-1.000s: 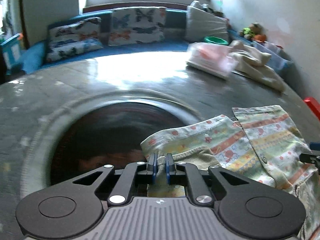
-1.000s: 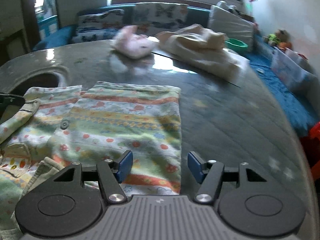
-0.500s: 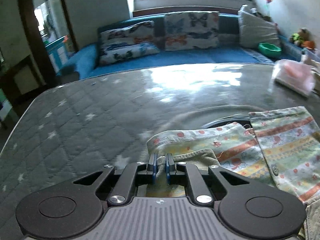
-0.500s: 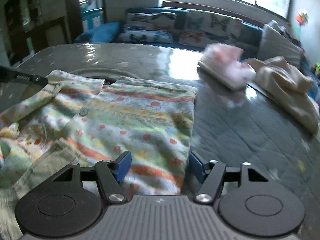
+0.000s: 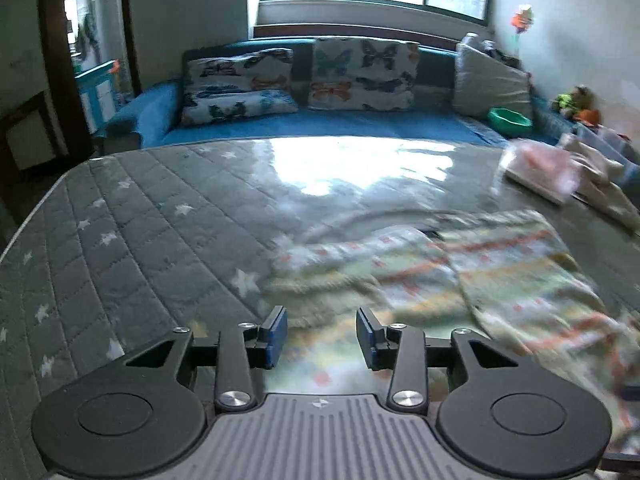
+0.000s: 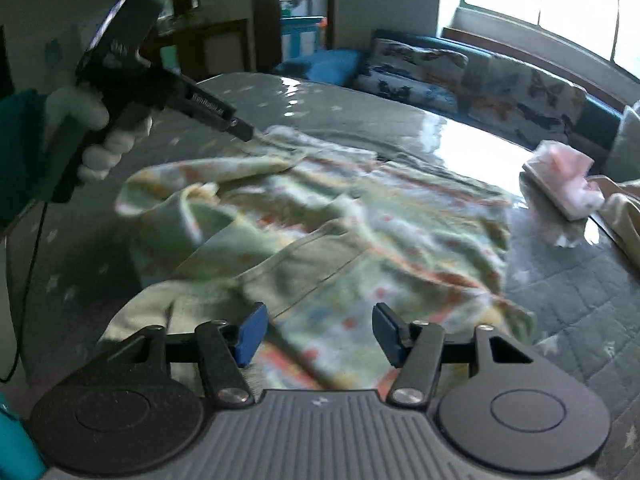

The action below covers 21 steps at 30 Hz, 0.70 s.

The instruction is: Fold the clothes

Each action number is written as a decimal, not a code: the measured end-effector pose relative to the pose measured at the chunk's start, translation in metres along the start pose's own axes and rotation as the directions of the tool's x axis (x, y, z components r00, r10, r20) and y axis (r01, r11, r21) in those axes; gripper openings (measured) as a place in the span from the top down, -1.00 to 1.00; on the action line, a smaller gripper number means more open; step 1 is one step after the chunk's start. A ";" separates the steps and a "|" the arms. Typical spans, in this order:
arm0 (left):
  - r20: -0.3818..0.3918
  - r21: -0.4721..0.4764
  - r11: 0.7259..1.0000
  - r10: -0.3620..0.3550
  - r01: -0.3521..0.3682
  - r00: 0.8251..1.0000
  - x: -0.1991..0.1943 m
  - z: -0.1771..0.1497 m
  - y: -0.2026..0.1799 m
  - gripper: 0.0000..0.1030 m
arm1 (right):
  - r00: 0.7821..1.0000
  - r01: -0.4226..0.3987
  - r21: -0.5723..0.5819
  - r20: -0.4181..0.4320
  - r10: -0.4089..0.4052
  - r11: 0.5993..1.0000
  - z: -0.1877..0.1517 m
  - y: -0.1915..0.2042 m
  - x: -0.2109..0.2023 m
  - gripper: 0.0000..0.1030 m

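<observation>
Our left tool (image 5: 321, 332) hangs just above the near left edge of the patterned garment (image 5: 460, 276), its blue-padded jaws spread wide with nothing between them. From the right wrist view we see that same left tool (image 6: 240, 130) from the side, held in a white-gloved left hand (image 6: 96, 128), its tip close to the far sleeve of the garment (image 6: 340, 240); we cannot tell from here whether the tip touches the cloth. Our right tool (image 6: 316, 334) is also wide open and holds nothing, poised low over the near hem.

The garment lies spread on the grey quilted desk (image 5: 132, 248), which is printed with white stars. It is pale green and cream with orange stripes and small red dots. One sleeve is turned in across the body, and a plain greenish inner panel (image 6: 288, 276) shows where the cloth is folded back near our right tool. The fabric looks rumpled and is blurred in both views.

Farther along the desk, well apart from the garment, sits a folded pink item (image 6: 560, 184), with a cream-coloured heap of cloth (image 5: 600, 184) just beside it. Behind the desk runs a blue sofa (image 5: 360, 124) carrying butterfly-print cushions (image 5: 362, 74), a grey pillow (image 5: 490, 84) and a green bowl (image 5: 510, 120).
</observation>
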<state>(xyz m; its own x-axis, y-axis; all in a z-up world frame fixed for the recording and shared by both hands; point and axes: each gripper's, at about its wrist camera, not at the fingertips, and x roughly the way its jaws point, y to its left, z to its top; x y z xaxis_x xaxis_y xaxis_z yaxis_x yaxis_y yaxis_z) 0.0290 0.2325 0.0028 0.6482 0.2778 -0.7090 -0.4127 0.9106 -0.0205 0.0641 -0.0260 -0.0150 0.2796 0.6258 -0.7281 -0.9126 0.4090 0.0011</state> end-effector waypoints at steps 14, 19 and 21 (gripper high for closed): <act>-0.015 0.107 0.984 -0.142 0.143 0.990 -0.037 -0.058 -0.047 0.10 | 0.989 0.109 0.087 0.095 -0.117 0.990 -0.010 0.002 -0.006 0.95; -0.040 0.140 0.979 -0.141 0.146 0.989 -0.035 -0.069 -0.049 0.08 | 0.953 0.215 0.178 0.176 -0.246 0.960 -0.015 -0.028 -0.056 0.97; -0.041 0.141 0.979 -0.144 0.148 0.989 -0.035 -0.071 -0.048 0.06 | 0.948 0.232 0.193 0.175 -0.266 0.953 -0.019 -0.038 -0.071 0.91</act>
<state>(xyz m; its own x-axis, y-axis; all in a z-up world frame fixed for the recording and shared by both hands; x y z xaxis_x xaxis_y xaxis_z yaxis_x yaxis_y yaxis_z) -0.0188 0.1572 -0.0216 0.6738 0.1311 -0.7272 -0.2179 0.9756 -0.0260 0.0730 -0.0980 0.0236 0.5603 0.6003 -0.5708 -0.7473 0.6635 -0.0357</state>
